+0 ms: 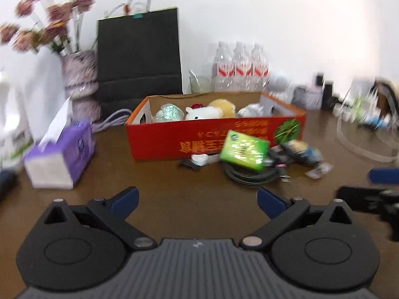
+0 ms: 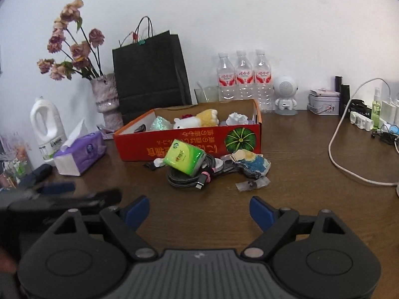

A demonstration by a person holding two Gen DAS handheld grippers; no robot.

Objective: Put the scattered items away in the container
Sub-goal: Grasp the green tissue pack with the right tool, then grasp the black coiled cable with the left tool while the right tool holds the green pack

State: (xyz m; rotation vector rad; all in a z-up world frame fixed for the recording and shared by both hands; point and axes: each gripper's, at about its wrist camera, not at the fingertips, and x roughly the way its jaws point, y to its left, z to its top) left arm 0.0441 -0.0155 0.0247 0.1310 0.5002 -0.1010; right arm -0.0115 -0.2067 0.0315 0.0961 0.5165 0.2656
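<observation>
An open red cardboard box (image 2: 189, 144) (image 1: 174, 139) stands on the brown desk and holds a plush toy (image 2: 197, 122), a shiny packet and a white item. In front of it lie a green tissue pack (image 2: 185, 159) (image 1: 243, 150), a coiled dark cable (image 2: 187, 178) (image 1: 249, 173), a blue and tan snack packet (image 2: 251, 163) (image 1: 303, 150), a small clear wrapper (image 2: 251, 184) and a small white item (image 2: 159, 162). My left gripper (image 1: 198, 200) is open and empty, short of the pile. My right gripper (image 2: 199, 210) is open and empty too, with the pile ahead of it.
A purple tissue box (image 2: 79, 153) sits left of the red box. A flower vase (image 2: 106, 102), black paper bag (image 2: 149, 74), three water bottles (image 2: 243, 79) and a white speaker (image 2: 285, 94) line the wall. A white cable (image 2: 334, 154) loops at the right.
</observation>
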